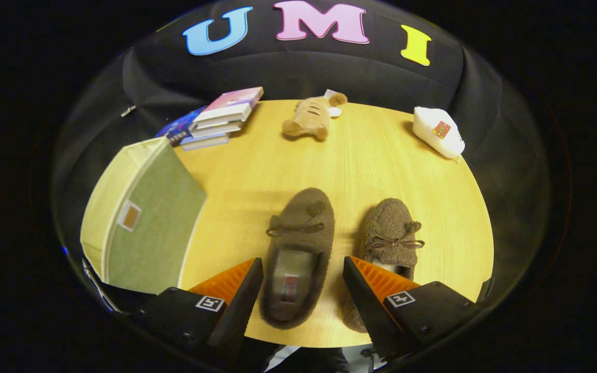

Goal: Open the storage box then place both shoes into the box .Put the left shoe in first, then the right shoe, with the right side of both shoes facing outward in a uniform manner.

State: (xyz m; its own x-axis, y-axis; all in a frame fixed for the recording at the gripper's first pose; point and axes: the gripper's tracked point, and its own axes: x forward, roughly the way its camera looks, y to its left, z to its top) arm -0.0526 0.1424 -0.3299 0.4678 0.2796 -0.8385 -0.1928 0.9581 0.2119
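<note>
Black cloth walled the booth behind a pale wooden table [360, 171]. Gripper [302, 269] hovered over the near part of the table with its jaws spread wide and nothing pinched between them. One brown fuzzy shoe [298, 248] lay lengthwise in the gap between the jaws, heel end nearest, toe and bow pointing away beyond the fingertips. Second brown shoe [389, 233] lay just beside it, parallel, its heel partly hidden behind the right jaw. Green fabric storage box [143, 228] stood on the left side of the table, well apart from the shoes. Far across the table lay a stack of books [221, 119], a tan plush toy [311, 119] and a white packet [438, 132].
</note>
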